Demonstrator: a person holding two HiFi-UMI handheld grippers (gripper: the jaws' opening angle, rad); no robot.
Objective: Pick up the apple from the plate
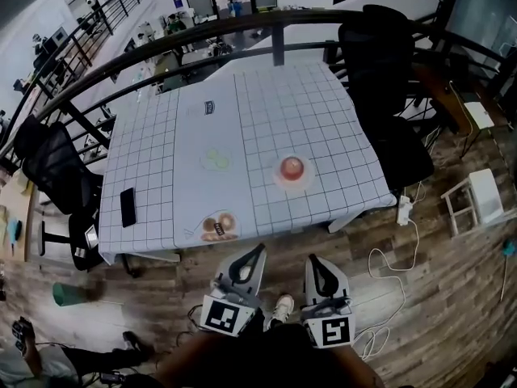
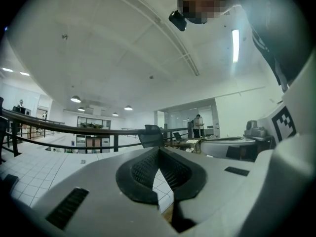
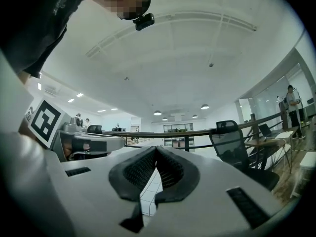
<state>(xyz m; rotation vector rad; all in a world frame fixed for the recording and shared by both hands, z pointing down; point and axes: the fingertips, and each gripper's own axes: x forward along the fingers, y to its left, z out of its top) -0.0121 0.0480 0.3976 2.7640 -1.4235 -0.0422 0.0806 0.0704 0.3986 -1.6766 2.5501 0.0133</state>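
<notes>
Both grippers are held level and side by side, short of the near edge of the table [image 1: 323,111], pointing toward it. The left gripper [image 1: 258,250] has its jaws closed tip to tip with nothing between them, and the right gripper [image 1: 312,259] is likewise closed and empty. The apple [image 1: 292,167] sits on its plate [image 1: 292,185] on the table's right half, well apart from both grippers. The person's arms [image 1: 266,358] are dark and cut off at the lower edge. In the gripper views each gripper's own body hides the plate — only strips of gridded tabletop show.
</notes>
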